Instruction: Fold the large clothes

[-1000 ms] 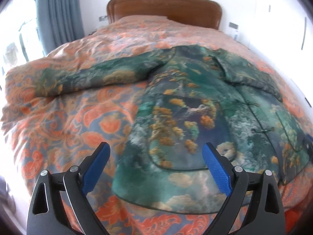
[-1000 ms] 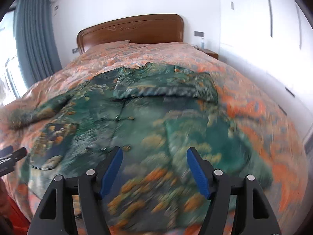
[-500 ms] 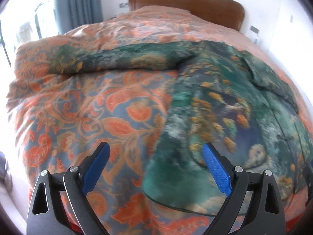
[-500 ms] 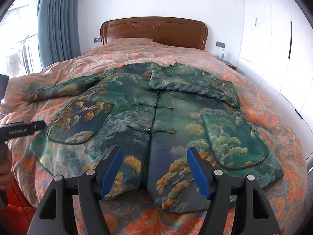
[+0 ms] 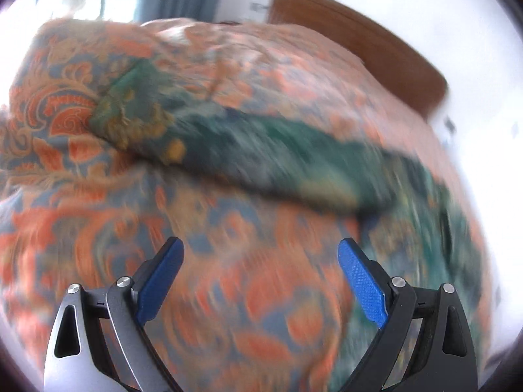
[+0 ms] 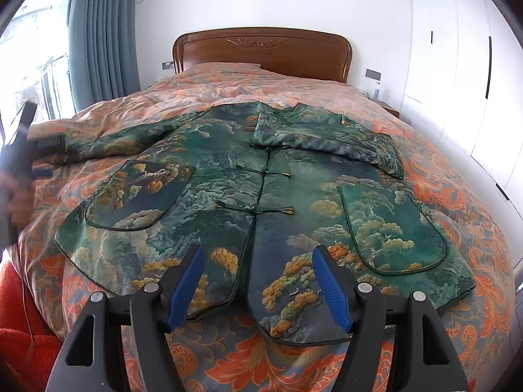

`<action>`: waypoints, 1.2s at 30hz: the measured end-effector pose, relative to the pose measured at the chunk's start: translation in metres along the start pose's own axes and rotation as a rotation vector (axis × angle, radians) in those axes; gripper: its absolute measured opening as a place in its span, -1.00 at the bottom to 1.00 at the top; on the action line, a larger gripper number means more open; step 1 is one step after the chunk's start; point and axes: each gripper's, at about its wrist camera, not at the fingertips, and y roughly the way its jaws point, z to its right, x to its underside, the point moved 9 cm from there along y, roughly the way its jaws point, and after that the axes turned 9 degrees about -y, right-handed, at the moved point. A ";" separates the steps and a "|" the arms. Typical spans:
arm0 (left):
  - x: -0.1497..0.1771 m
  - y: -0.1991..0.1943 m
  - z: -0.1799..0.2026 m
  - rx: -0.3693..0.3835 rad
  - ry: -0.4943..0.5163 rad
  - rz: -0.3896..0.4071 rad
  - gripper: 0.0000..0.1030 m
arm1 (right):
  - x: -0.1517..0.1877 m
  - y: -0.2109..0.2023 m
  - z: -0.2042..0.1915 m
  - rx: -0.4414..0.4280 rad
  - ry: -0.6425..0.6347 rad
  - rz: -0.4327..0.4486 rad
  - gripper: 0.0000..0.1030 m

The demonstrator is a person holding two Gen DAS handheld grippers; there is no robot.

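Note:
A large green patterned jacket (image 6: 261,189) with knot buttons lies flat, front up, on the bed. One sleeve (image 6: 330,143) is folded across its chest. The other sleeve (image 6: 121,142) stretches out to the left; it also shows, blurred, in the left wrist view (image 5: 248,156). My right gripper (image 6: 258,281) is open and empty just above the jacket's bottom hem. My left gripper (image 5: 260,277) is open and empty over the quilt, short of the outstretched sleeve. It appears blurred at the left edge of the right wrist view (image 6: 23,153).
The orange floral quilt (image 6: 457,196) covers the whole bed. A wooden headboard (image 6: 261,52) stands at the back, a blue curtain (image 6: 101,39) and window to the left, white wardrobe doors (image 6: 457,65) to the right. Something red (image 6: 19,320) lies at the bed's lower left.
My left gripper has swung left, from the jacket's bottom corner toward the outstretched sleeve. My right gripper has settled over the middle of the hem. Both stay open.

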 end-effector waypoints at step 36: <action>0.087 0.000 0.295 -0.055 0.993 0.338 -0.83 | 0.010 -0.014 0.005 -0.057 0.092 0.083 0.36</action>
